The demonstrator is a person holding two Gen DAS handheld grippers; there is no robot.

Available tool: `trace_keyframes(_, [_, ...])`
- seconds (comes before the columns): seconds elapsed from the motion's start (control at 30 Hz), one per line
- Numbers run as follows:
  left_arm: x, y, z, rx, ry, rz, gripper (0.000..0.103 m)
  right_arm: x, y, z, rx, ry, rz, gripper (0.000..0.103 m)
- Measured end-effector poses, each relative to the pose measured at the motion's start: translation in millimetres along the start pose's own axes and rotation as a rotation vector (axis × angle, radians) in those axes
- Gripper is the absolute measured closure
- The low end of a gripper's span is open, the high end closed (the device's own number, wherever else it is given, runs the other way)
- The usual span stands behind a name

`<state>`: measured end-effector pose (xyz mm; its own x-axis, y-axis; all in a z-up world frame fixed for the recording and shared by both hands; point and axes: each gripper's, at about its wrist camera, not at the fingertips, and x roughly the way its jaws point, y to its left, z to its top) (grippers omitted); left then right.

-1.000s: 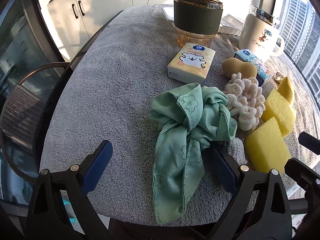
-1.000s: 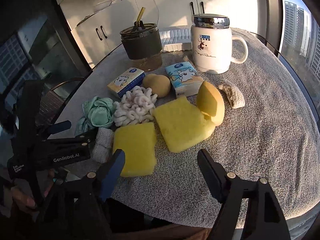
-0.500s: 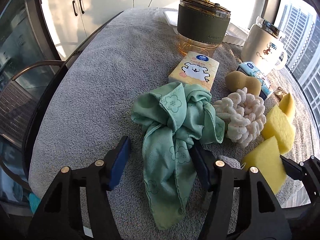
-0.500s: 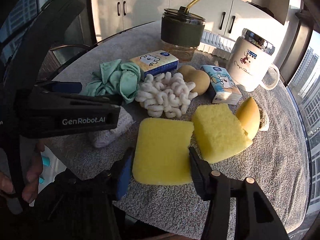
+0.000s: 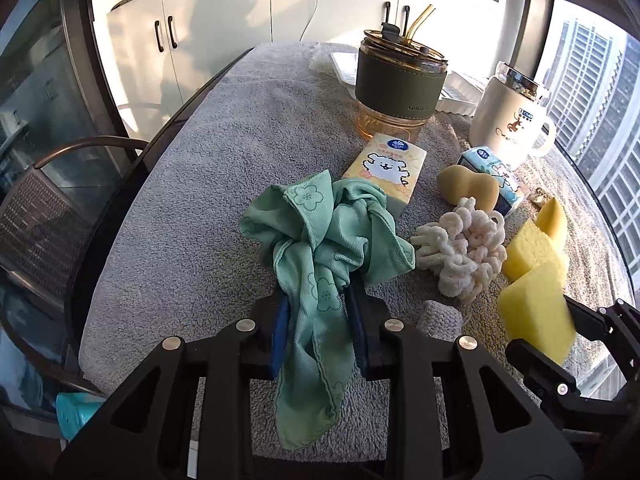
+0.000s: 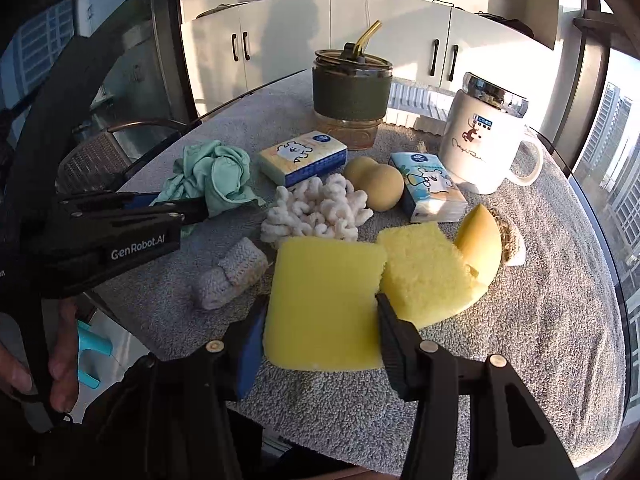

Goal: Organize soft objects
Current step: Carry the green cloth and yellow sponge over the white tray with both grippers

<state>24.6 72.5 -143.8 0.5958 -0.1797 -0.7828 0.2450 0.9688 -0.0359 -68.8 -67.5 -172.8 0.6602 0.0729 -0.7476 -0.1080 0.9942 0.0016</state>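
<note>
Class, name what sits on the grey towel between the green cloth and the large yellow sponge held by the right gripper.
In the right wrist view, a small grey knitted pad lies between the green cloth and the large yellow sponge.

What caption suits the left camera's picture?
Left gripper pinches a green cloth on a grey towel-covered table.

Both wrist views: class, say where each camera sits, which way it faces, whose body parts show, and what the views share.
Left wrist: behind the left claw, facing forward across the table; its fingers pinch the green cloth; the right claw shows at lower right.
Right wrist: behind the right claw, facing forward; its fingers grip the yellow sponge; the left claw and a hand show at left.
Shared: cloth, sponge, white knit, tumbler, mug.
</note>
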Motion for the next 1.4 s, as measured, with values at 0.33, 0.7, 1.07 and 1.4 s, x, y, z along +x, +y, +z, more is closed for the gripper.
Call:
trace_keyframes(0.33, [-10.8,13.2,14.8,-0.039,-0.048,0.025,0.079,-19.0,-53.9,11.5,0.192,-0.072,-0.078,0.049])
trace_keyframes(0.7, [2.7,36.1,38.6,-0.083,-0.061,0.107,0.079,-17.6,-149.0,15.0,0.492,-0.082,-0.156,0.049])
trace_keyframes(1.07, [25.0,54.9,71.1,-0.093,-0.084,0.188,0.079,-14.1,-211.0,34.5,0.58,-0.115,-0.277,0.049])
trace_keyframes(1.4, [57.9,73.2,104.4,-0.102,-0.087,0.242,0.079,8.2,-255.7,71.1,0.527,-0.115,-0.377,0.049])
